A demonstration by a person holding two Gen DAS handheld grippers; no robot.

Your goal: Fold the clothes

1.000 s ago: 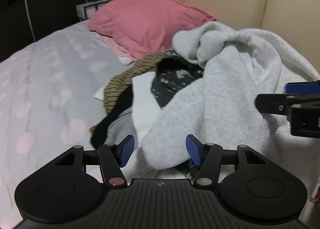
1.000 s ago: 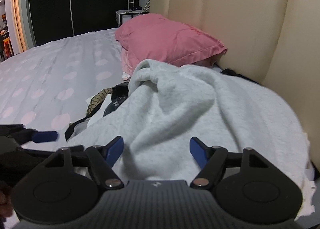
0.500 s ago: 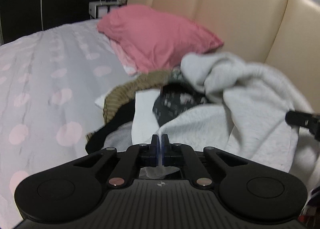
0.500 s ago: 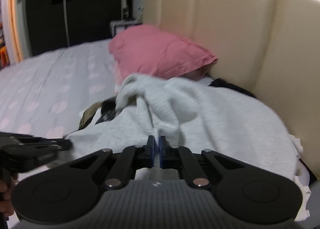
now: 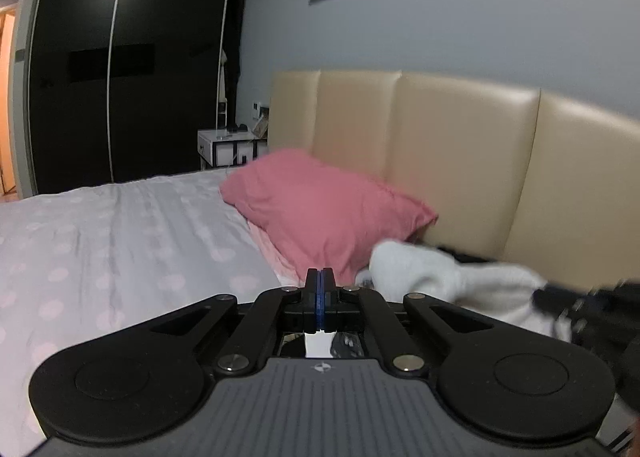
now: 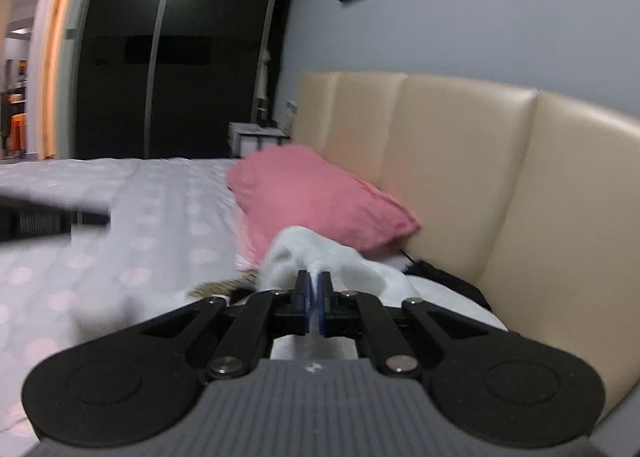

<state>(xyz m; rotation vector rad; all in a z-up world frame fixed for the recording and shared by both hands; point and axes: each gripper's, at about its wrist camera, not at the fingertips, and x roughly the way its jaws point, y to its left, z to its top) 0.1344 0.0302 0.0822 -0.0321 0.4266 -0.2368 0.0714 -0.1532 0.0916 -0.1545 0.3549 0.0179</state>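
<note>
Sweatshirt fabric, pale grey and fleecy, is pinched in both grippers, where a second ago the jaws stood wide over the heap. The right gripper shows it best: its blue pads have come together on a peak of the soft cloth, which rises in a tented fold just past the tips. The left gripper is clamped tight too, pad against pad, with only a pale sliver of cloth visible below the jaws, so I judge it holds a thin edge of the same garment. Both cameras now look much higher across the room than before, so the lift has begun and the sweatshirt is coming up off the other clothes, a fair first step toward spreading it flat for folding. Most of it sags in loose, thick rolls between the tools, near the headboard. Beyond lies a plump pink pillow in matte cotton, resting on the bed sheet, which is smooth, pale and dotted with faint pink spots. Behind stands the cream headboard, glossy, padded, split into upright panels
</note>
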